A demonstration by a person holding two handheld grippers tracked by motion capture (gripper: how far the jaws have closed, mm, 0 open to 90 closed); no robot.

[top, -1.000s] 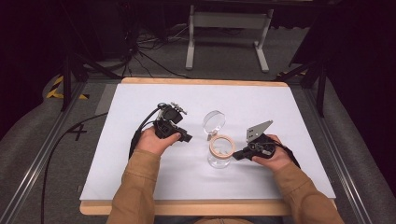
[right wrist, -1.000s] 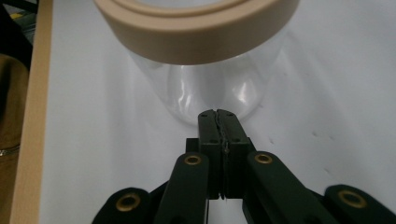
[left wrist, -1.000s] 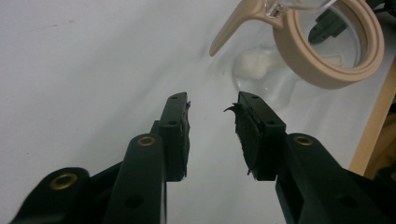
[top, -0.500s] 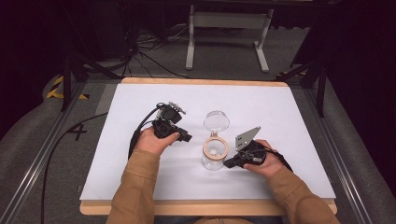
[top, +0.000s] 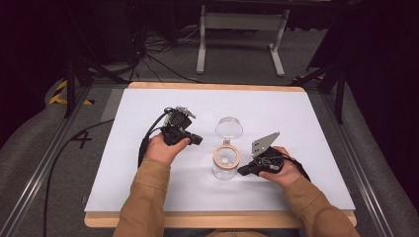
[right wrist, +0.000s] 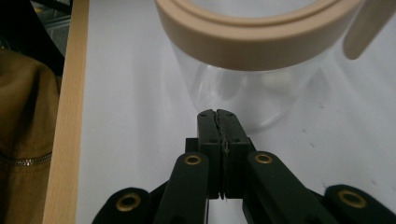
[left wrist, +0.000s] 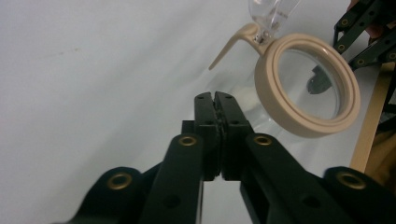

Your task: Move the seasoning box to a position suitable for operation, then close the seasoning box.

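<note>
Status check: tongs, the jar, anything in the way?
Left tongs shut, empty, beside the jar. Right tongs shut, empty, near the jar's base. Jar upright, clear lid flipped open behind it. Nothing in the way.

Bright, even table light; dark surroundings; soft focus.

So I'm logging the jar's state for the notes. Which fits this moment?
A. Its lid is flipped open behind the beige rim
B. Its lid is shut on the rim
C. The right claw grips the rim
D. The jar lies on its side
A: in the high view the clear jar stands upright and its clear lid lies swung back beyond the beige rim; the right claw is shut just short of the glass.
</note>
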